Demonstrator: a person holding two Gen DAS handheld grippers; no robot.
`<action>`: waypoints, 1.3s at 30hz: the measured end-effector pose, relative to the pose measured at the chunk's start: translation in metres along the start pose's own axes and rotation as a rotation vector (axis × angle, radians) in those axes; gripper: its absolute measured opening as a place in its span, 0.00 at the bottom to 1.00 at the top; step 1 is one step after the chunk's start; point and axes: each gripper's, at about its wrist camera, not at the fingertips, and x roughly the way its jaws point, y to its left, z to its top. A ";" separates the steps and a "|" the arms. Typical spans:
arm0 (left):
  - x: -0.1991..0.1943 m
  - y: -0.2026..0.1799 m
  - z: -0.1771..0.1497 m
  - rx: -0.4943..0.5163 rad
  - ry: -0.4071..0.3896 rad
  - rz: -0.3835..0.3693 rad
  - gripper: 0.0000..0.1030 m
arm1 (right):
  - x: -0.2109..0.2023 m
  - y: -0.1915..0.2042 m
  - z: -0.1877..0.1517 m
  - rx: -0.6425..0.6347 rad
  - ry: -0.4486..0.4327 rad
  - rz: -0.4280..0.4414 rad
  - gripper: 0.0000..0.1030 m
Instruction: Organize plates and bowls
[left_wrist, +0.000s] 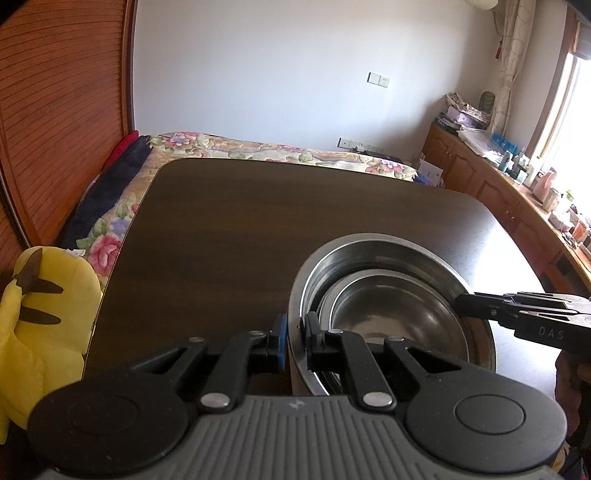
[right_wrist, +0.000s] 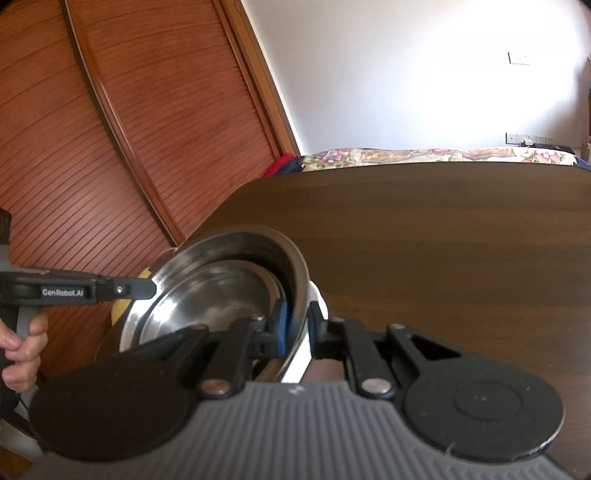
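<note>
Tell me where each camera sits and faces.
Left wrist: on left gripper, facing across table to bed; its jaws on the bowl rim, right gripper at frame right.
Right wrist: on right gripper, facing table and wardrobe; its jaws on the rim, left gripper and hand at frame left.
Shared: bowl, table, bed, both grippers.

The dark wood-grain table (left_wrist: 258, 229) is carrying one stack: a large steel bowl (left_wrist: 369, 251) sitting at the 4 o'clock area of the left wrist view, with a smaller steel bowl (left_wrist: 399, 310) nesting inside it.
</note>
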 end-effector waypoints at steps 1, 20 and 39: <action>0.001 0.000 -0.001 -0.002 0.001 -0.001 0.18 | 0.000 -0.001 0.000 -0.001 0.000 0.001 0.13; -0.009 -0.009 -0.011 0.076 -0.100 0.046 0.25 | -0.003 0.008 -0.003 -0.066 -0.024 -0.019 0.15; -0.067 -0.054 -0.019 0.180 -0.470 0.132 1.00 | -0.093 0.013 -0.006 -0.107 -0.332 -0.175 0.59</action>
